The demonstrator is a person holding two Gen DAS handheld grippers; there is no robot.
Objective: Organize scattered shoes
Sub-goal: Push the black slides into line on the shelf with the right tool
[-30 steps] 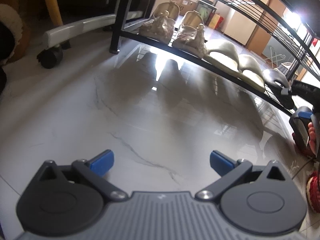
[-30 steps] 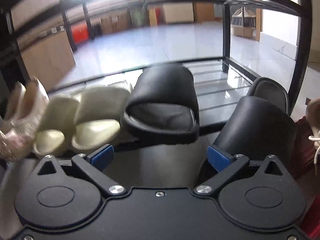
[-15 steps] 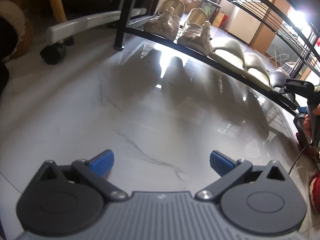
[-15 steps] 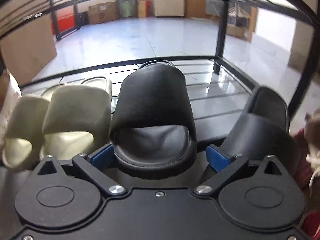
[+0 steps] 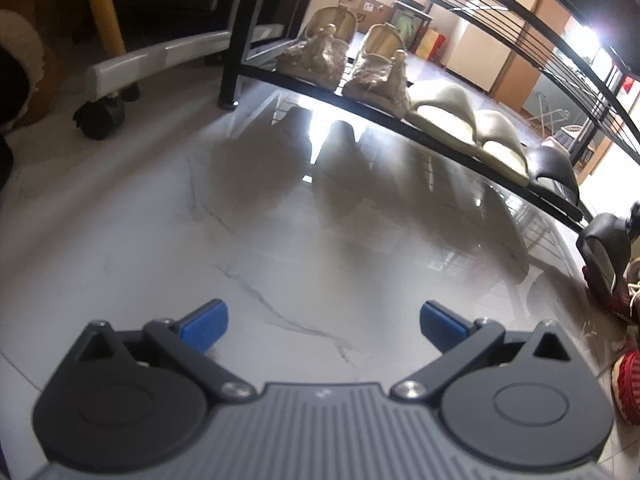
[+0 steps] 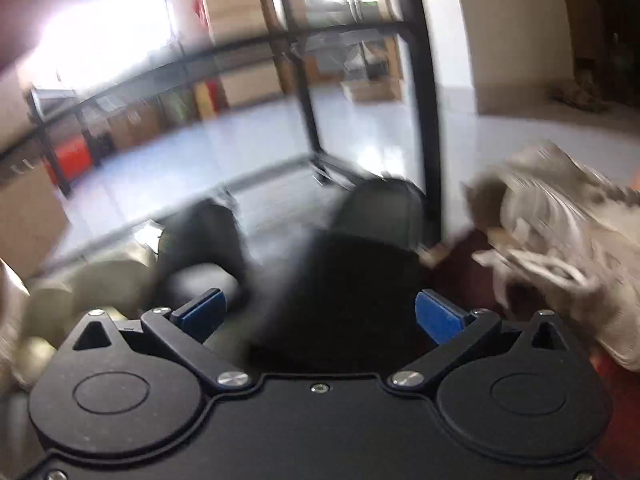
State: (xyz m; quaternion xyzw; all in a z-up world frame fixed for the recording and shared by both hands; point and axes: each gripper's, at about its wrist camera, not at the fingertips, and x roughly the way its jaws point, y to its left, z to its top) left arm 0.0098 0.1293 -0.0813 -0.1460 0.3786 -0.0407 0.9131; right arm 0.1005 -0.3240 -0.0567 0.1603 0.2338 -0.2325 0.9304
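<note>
left gripper (image 5: 323, 322) spread wide, empty, over marble floor (image 5: 280, 240). right gripper (image 6: 320, 312) spread too, black slide (image 6: 360, 264) between fingers; contact unclear, view blurred. shoe rack (image 5: 400, 120) bottom shelf, left to right: beige embellished flats (image 5: 348, 60), cream slides (image 5: 468, 124), one black slide (image 5: 554, 168). grey sneaker (image 6: 560, 240) on floor right of rack.

On the bottom shelf of the rack (image 5: 472, 162), from 12 o'clock toward 2 o'clock in the left wrist view: two lace shoes (image 5: 344, 54) side by side, then two slippers (image 5: 468, 126), then one slide (image 5: 554, 172). On the floor (image 5: 200, 216) at 3 o'clock, before the rack's end, another slide (image 5: 604, 252), just beside sneakers (image 5: 630, 380) lower right.
</note>
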